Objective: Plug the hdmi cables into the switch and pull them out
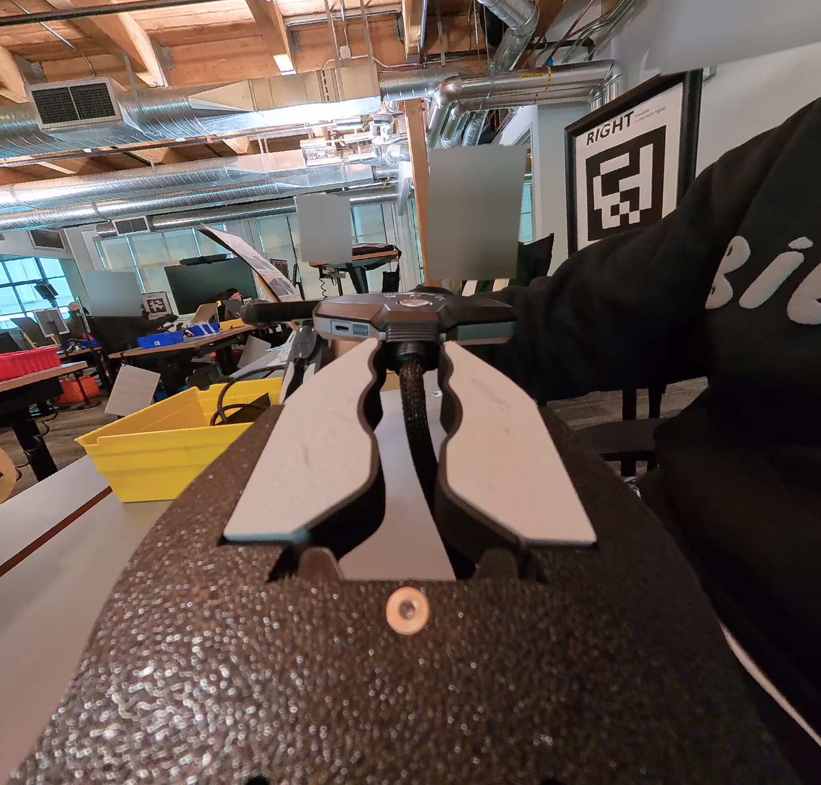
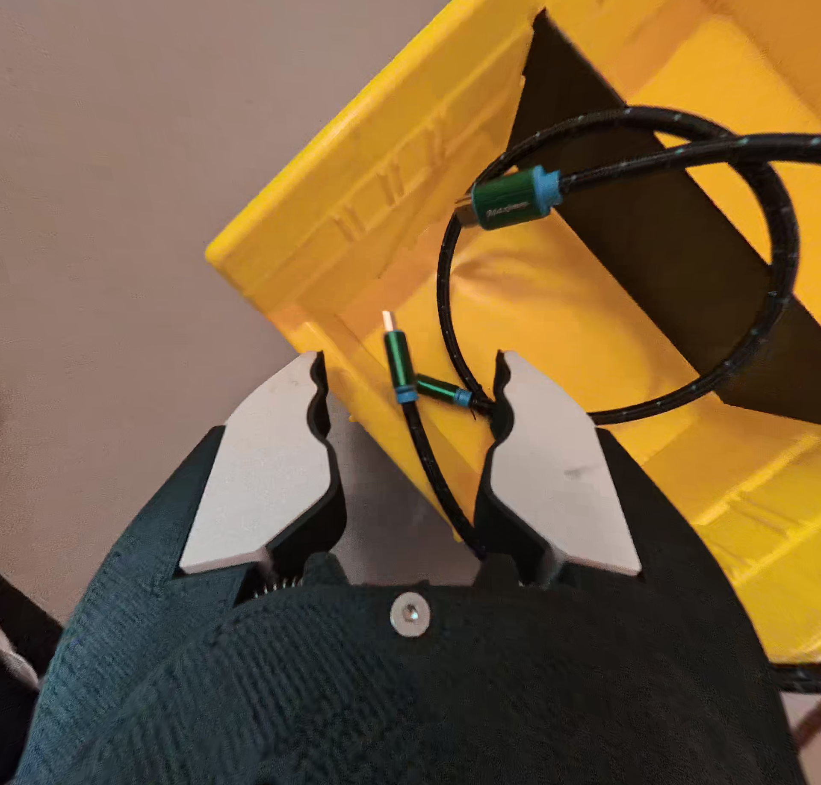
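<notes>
In the left wrist view, my left gripper is shut on the black collar of the switch's braided cable. It holds the dark grey switch level above the table. A black stub sticks out of the switch's left side; I cannot tell what it is. In the right wrist view, my right gripper is open over the corner of a yellow bin. A thin green plug on a black braided cable stands between its fingers, ungripped. A second thin green plug and a larger green HDMI plug lie in the bin.
The yellow bin also shows in the left wrist view, on the grey table left of the gripper. A black divider crosses the bin. A person in a black hoodie is close on the right. Desks and chairs stand behind.
</notes>
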`<state>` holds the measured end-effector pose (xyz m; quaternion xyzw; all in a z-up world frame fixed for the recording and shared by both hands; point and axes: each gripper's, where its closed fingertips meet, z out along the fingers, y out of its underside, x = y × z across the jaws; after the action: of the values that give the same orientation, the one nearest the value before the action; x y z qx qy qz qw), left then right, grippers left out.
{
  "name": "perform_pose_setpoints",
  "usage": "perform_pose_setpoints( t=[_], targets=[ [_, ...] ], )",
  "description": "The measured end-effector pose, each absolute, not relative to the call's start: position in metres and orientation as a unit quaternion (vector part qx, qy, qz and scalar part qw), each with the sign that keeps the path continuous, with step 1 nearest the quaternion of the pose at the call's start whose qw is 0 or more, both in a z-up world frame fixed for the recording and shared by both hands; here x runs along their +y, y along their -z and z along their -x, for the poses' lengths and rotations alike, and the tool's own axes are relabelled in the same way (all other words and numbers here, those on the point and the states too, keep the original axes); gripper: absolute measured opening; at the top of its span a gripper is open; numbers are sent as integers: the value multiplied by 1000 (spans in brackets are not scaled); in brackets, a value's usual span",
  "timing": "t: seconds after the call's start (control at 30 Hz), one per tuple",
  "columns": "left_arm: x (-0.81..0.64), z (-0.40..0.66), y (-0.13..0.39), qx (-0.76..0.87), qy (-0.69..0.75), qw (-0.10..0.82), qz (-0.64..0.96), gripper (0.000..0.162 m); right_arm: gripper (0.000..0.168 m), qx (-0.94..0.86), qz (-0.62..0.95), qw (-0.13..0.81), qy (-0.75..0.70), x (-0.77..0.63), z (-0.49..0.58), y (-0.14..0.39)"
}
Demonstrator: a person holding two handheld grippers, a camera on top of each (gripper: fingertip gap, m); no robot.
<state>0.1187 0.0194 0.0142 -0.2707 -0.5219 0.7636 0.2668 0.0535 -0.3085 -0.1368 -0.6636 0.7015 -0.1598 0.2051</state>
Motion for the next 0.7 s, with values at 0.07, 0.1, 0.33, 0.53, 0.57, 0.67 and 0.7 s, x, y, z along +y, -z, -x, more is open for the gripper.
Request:
perform_pose_setpoints(
  t=[0.07, 0.1, 0.33, 0.53, 0.57, 0.67, 0.7],
  targets=[
    [20, -118, -14, -522, -764, 265, 272, 21, 66, 702, 643, 234, 197, -313, -59, 127],
    [20, -118, -15, -522, -764, 265, 272, 21, 66, 705, 630, 245, 214, -315, -61, 123],
    [18, -116, -14, -526, -761, 261, 276, 21, 72, 676, 596, 368, 229, -267, -70, 86],
    [13, -106, -13, -532, -764, 213, 297, 21, 92, 533, 506, 677, -23, -77, -76, 0],
    [12, -104, -13, -535, -763, 196, 304, 21, 87, 514, 479, 709, -57, -57, -75, -13],
    [6, -97, -9, -552, -755, 131, 329, 21, 72, 489, 481, 718, -116, -10, -73, -19],
    [3, -95, -8, -557, -753, 105, 335, 21, 66, 492, 498, 705, -114, -1, -76, -12]
  ],
)
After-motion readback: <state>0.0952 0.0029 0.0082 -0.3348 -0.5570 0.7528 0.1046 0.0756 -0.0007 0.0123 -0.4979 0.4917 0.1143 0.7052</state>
